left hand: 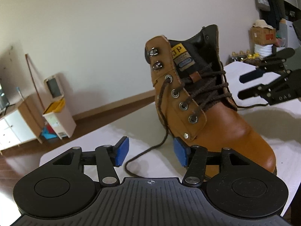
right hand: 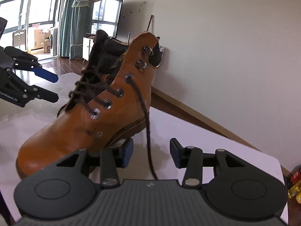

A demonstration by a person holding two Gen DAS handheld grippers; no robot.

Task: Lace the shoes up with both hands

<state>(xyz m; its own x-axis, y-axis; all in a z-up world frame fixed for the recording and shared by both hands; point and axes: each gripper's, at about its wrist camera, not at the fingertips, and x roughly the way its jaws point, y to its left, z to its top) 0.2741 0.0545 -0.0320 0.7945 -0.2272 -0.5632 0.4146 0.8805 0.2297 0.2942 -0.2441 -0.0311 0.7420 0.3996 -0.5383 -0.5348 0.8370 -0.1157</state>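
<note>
A tan leather boot stands on the white table, laced with a dark brown lace through its lower eyelets. One loose lace end drops from the top eyelet to the table and curls between the blue pads of my left gripper, which is open and not pressing it. In the right wrist view the boot shows its other side, where the other lace end hangs down between the pads of my open right gripper, untouched. Each gripper also shows in the other's view, beside the boot.
The table's edge runs close to a plain wall. On the floor beyond stand a lidded bin and a low white cabinet. A cardboard box sits behind the table. A television stands by the window.
</note>
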